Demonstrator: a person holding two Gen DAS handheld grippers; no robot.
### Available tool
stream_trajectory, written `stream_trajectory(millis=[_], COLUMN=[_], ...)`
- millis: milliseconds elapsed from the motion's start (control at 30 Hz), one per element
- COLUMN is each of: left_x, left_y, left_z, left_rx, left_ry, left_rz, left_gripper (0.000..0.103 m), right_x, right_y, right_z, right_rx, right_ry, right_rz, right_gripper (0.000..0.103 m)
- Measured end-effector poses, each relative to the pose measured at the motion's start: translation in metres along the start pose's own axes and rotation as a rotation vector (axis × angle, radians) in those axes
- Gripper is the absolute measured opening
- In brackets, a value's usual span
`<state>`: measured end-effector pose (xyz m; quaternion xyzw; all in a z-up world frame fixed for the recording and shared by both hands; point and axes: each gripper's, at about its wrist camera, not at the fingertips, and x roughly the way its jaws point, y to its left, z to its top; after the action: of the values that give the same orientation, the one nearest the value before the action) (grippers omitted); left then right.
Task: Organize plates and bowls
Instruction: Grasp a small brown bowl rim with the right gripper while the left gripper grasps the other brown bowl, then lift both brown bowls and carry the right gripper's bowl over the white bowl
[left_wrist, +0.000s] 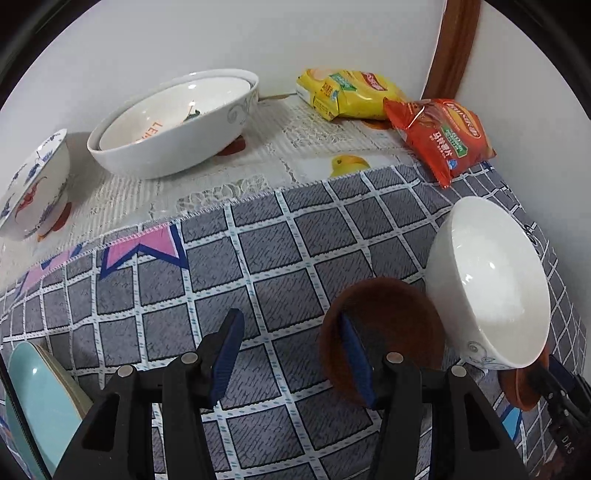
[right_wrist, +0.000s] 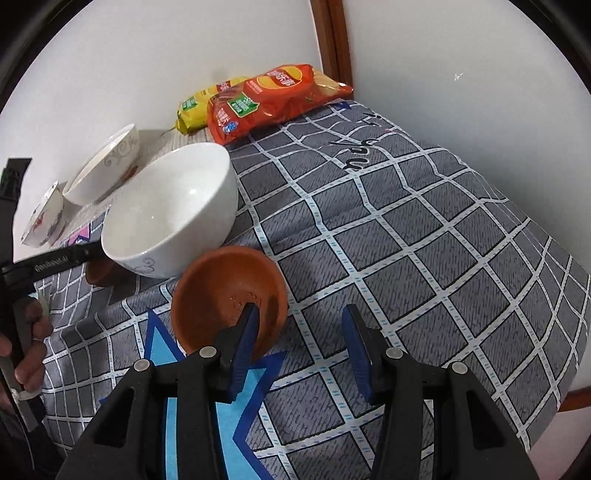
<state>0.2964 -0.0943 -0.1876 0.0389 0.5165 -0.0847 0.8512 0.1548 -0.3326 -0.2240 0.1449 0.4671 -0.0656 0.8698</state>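
Note:
A plain white bowl (left_wrist: 487, 284) (right_wrist: 173, 210) stands on the grey checked cloth. A brown clay dish (left_wrist: 384, 332) lies beside it in the left wrist view, and a second brown dish (right_wrist: 229, 295) shows in the right wrist view. My left gripper (left_wrist: 291, 362) is open above the cloth, its right finger in front of the brown dish. My right gripper (right_wrist: 299, 350) is open, its left finger over the second dish's near rim. Two nested white bowls (left_wrist: 173, 122) (right_wrist: 103, 166) and a small painted bowl (left_wrist: 33, 184) (right_wrist: 44, 214) stand at the back left.
A yellow snack bag (left_wrist: 347, 92) (right_wrist: 199, 103) and a red snack bag (left_wrist: 443, 136) (right_wrist: 273, 99) lie at the back by the wall. Pale green plates (left_wrist: 40, 406) sit at the lower left. A white lace cloth (left_wrist: 221, 184) covers the back of the table. The wall is close on the right.

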Motion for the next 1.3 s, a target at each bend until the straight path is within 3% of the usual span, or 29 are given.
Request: stream_trajectory(millis=[133,400,533,700,933,1300], left_x=[0.002,0.006,0.006,0.004,0.000,0.007], left_y=[-0.001,-0.001,-0.002,-0.004,-0.003,-0.006], left_z=[-0.002,-0.002,-0.003,-0.003,-0.002,-0.004], left_rx=[-0.001,-0.009,-0.006,-0.009,-0.016,-0.016], left_ry=[0.004,0.012,0.011,0.011,0.003,0.004], left_rz=[-0.006,-0.024,-0.064,-0.131,-0.142,-0.142], left_gripper=[0.051,0.049,0.037,0.014,0.010,0.016], right_x=[0.005,0.009,0.011,0.012,0.011,0.016], right_y=[-0.001,0.008,0.008,0.010,0.009,0.012], right_z=[0.001,0.001,0.000,-0.001,0.000,0.003], right_rx=[0.029,0.006,0.005,0.007,0.023,0.022], right_ry=[0.017,0.004,-0.004,-0.003,-0.018,-0.003], right_rz=[0.034,0.012,0.009,0.037,0.060,0.062], right_gripper=[0.043,0.042,0.040,0.016,0.010,0.014])
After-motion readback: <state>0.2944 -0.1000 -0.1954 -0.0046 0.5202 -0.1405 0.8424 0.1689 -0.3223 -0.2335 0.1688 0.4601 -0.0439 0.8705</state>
